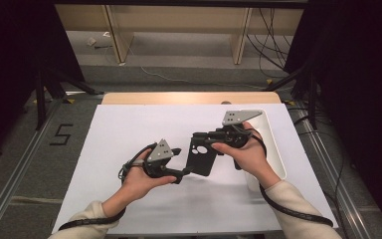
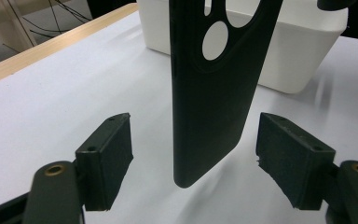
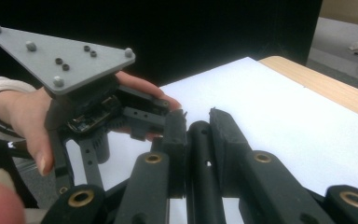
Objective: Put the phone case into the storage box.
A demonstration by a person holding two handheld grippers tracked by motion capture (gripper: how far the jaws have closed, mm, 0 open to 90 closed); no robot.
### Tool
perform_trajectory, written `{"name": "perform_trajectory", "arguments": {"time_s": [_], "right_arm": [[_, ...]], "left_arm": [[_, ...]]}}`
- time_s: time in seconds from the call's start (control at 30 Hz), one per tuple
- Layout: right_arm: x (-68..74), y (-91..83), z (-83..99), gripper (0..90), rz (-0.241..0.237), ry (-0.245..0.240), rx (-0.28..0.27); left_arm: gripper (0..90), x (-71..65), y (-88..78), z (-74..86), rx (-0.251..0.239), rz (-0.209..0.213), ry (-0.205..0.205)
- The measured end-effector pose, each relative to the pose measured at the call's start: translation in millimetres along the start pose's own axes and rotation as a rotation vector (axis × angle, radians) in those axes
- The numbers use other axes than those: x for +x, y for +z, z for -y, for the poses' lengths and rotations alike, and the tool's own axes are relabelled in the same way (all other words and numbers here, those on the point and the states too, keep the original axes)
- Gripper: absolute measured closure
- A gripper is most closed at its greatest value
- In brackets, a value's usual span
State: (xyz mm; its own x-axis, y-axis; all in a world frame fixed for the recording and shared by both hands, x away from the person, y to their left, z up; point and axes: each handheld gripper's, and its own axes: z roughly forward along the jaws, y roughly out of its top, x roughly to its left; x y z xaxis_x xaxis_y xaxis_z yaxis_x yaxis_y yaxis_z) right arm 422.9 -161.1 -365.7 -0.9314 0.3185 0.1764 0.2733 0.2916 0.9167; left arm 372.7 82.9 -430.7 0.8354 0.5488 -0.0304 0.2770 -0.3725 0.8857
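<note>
A black phone case [image 1: 201,154] with round camera holes hangs above the white mat, between the two hands. My right gripper [image 1: 199,137] is shut on its upper end; in the right gripper view the case's thin edge [image 3: 200,149] sits clamped between the pads. My left gripper [image 1: 181,174] reaches in from the left at the case's lower end. In the left gripper view the case [image 2: 212,93] hangs upright between the left gripper's [image 2: 194,135] pads with a gap on each side, so that gripper is open and not touching it.
A white bin [image 1: 273,149] stands on the mat's right side, just behind the right hand, and appears as the white bin [image 2: 298,51] beyond the case. The white mat [image 1: 129,129] covers a wooden table [image 1: 189,98]. Dark stands flank the table.
</note>
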Motion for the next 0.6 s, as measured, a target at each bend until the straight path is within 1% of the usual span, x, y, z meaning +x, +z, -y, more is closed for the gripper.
{"name": "perform_trajectory", "arguments": {"time_s": [0.1, 0.23, 0.37, 0.5, 0.6], "right_arm": [[0.5, 1.1, 0.0, 78.0, -0.009, -0.006, 0.005], [1.6, 2.7, 0.0, 78.1, -0.019, -0.010, 0.010], [3.5, 4.1, -0.5, 78.0, -0.031, -0.014, 0.015], [5.3, 4.9, -1.5, 78.0, -0.040, -0.021, 0.020], [6.6, 5.8, -1.9, 78.1, -0.045, -0.019, 0.026]], "left_arm": [[28.2, 0.2, 1.0, 0.5, 0.002, 0.014, -0.003], [32.3, -0.1, 3.7, 1.7, 0.026, 0.047, -0.004], [35.6, -0.2, 7.1, 3.3, 0.041, 0.062, -0.002], [40.0, 0.3, 8.4, 2.7, 0.037, 0.069, -0.013], [43.7, 0.6, 8.4, 2.3, 0.034, 0.068, -0.008]]}}
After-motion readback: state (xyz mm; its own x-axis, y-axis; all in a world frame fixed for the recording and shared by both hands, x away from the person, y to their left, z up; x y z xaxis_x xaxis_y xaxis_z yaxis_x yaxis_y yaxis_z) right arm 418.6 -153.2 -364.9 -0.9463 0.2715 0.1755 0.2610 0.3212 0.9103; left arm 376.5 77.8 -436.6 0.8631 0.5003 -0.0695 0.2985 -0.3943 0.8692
